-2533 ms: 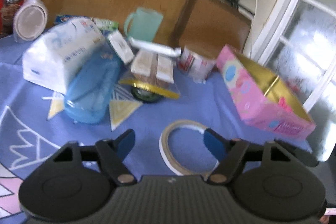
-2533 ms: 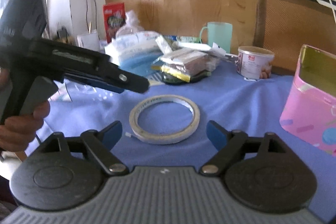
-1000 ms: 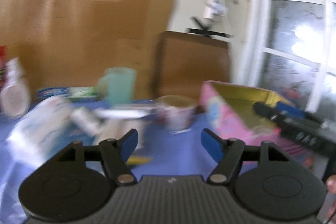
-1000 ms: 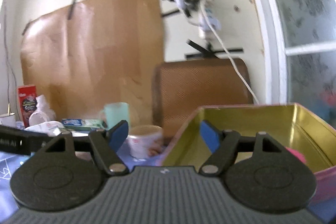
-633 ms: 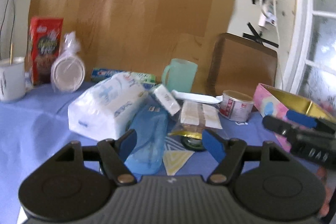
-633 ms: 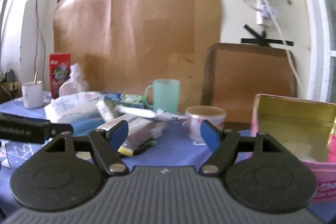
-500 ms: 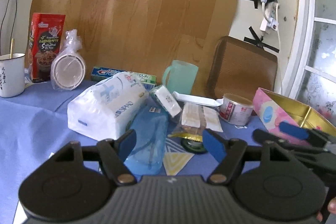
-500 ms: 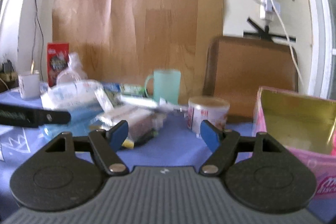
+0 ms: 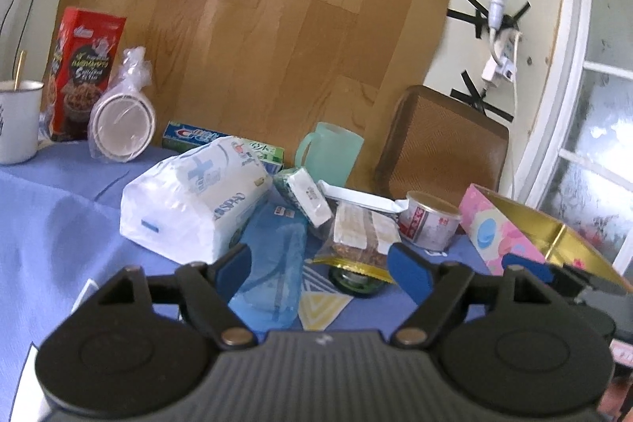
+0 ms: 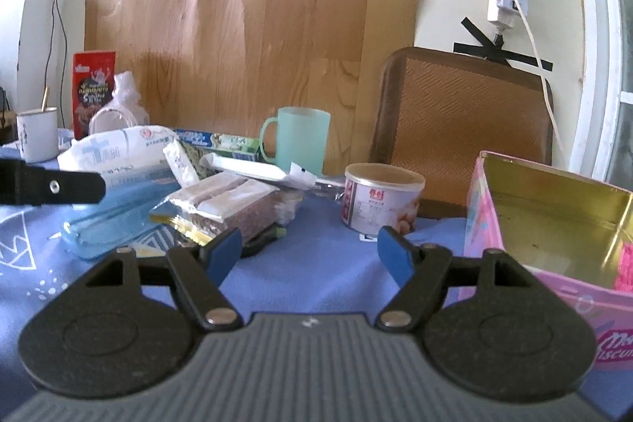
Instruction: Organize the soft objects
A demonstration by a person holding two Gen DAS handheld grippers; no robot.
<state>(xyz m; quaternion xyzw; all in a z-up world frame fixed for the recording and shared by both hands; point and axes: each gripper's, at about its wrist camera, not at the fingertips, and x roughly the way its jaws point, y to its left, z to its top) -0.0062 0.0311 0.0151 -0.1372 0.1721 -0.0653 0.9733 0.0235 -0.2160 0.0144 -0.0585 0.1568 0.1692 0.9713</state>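
Little looked done. The pink tin [image 10: 546,224] stood open at the right of the bench [image 10: 316,263], almost empty. The tissue pack [image 9: 194,200] and wrapped snack pack [image 9: 362,232] lay heaped mid-bench. The left gripper [image 9: 322,263], jaws just widened, and the right gripper [image 10: 310,248] gaped, holding nothing.

A mint-green mug [image 10: 302,139] stands at the back of the blue-clothed tabletop [image 10: 316,263], just before a wood-grain board [image 10: 253,26] taped to the wall. A small tin can [image 10: 381,198] stands near it. Far left are a white enamel cup [image 9: 16,121] and a red box [image 9: 85,72]. A brown chair back [image 10: 463,125] rises behind.
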